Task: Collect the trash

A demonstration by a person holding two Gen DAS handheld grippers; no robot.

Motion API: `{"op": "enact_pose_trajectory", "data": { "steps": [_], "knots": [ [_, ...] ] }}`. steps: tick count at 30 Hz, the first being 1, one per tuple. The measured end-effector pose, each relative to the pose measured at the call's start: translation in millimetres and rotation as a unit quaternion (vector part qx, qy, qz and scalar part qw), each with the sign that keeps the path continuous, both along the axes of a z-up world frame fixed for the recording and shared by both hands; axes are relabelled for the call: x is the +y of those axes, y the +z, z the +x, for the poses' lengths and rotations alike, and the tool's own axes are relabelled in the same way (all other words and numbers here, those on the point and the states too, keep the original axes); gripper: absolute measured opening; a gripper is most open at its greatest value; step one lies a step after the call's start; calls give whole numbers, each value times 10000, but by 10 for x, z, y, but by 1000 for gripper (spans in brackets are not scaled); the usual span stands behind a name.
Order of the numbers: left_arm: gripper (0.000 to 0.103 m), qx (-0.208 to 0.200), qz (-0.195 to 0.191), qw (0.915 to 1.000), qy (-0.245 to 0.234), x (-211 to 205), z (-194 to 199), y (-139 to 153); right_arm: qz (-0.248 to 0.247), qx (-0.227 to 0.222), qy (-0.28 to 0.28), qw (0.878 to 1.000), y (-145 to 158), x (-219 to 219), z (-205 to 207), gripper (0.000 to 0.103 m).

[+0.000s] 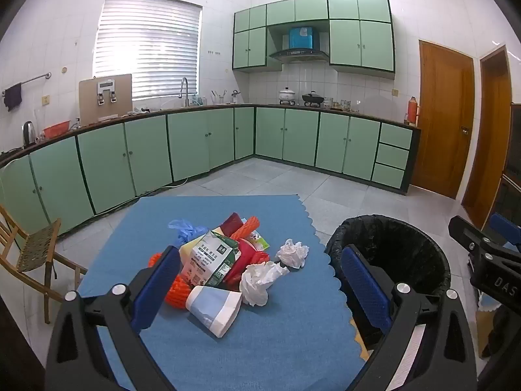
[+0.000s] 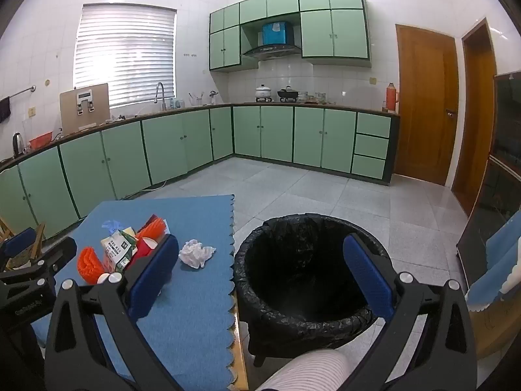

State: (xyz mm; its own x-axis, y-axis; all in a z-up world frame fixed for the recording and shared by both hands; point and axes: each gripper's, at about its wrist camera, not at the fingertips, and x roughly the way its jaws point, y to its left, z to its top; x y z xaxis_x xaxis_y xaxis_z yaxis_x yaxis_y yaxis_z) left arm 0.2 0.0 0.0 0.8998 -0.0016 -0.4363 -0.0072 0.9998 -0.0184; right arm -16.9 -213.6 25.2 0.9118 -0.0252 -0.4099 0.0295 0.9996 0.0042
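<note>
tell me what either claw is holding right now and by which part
Nothing is held. The left claw stands open above the trash pile on the table, touching none of it. The right claw is open too, empty, near the bin.

**Materials and surface finish as observed**

Blue table cover (image 1: pixel 260 342): matt woven cloth, scalloped edge. Crumpled tissues (image 1: pixel 292 252): soft white paper, creased. Green-and-white carton (image 1: pixel 210 262): printed card, slight sheen. Orange netting (image 1: pixel 177 290): ribbed foam plastic. Bin liner (image 2: pixel 302 321): thin black plastic film, wrinkled and glossy. Left gripper (image 1: pixel 260 280): black matt plastic frame, bright metal bolts, blue dimpled pads. Floor tiles (image 2: pixel 325 189): smooth, polished. Chair (image 1: pixel 35 254): bare wood, woven seat. Doors (image 1: pixel 444 117): varnished wood
</note>
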Motion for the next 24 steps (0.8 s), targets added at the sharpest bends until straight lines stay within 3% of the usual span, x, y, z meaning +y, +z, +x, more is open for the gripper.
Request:
{"op": "enact_pose_trajectory", "data": {
  "steps": [24],
  "knots": [
    [97,-45,-15,10000,27,12,1,64,10,18,-5,10000,40,20,24,98]
  ]
}}
